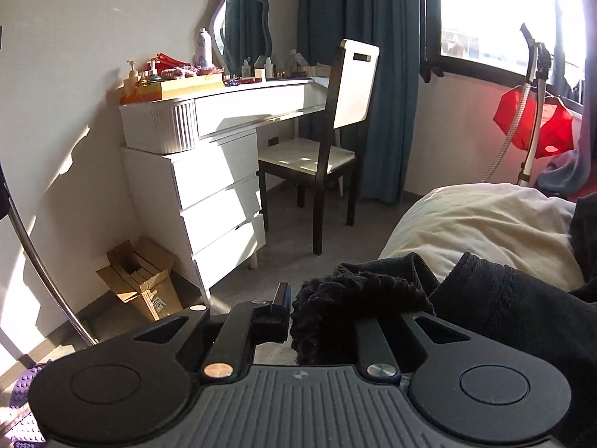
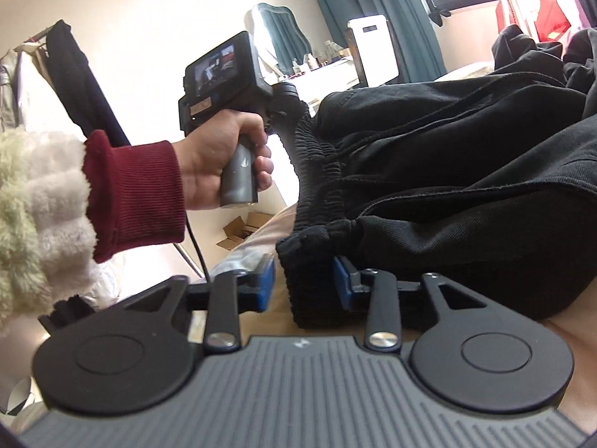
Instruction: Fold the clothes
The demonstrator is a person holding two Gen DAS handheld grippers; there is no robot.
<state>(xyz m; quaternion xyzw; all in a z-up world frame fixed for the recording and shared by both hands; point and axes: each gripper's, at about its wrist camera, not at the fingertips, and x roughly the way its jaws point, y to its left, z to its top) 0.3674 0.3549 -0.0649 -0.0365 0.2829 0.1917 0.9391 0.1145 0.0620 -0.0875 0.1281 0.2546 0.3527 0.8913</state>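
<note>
Black trousers point(image 2: 447, 168) with an elastic, gathered waistband point(image 2: 317, 194) lie across a bed with a cream sheet point(image 1: 485, 224). In the left wrist view my left gripper point(image 1: 324, 306) is shut on a bunch of the waistband point(image 1: 347, 298). Its left blue pad point(image 1: 282, 296) sits against the cloth, and the right finger is hidden under it. A hand point(image 2: 220, 156) in a dark red cuff holds that gripper at the waistband's far end. My right gripper point(image 2: 304, 280) is open. The near end of the waistband stands between its blue pads point(image 2: 341, 280), with a gap at the left pad.
Across a strip of grey floor beyond the bed's corner are a white dressing table point(image 1: 224, 171) with a mirror and bottles, a chair point(image 1: 328, 142) and an open cardboard box point(image 1: 141, 280). Teal curtains point(image 1: 358, 74) hang by the window. A steamer pole with red cloth point(image 1: 533, 123) stands at the right.
</note>
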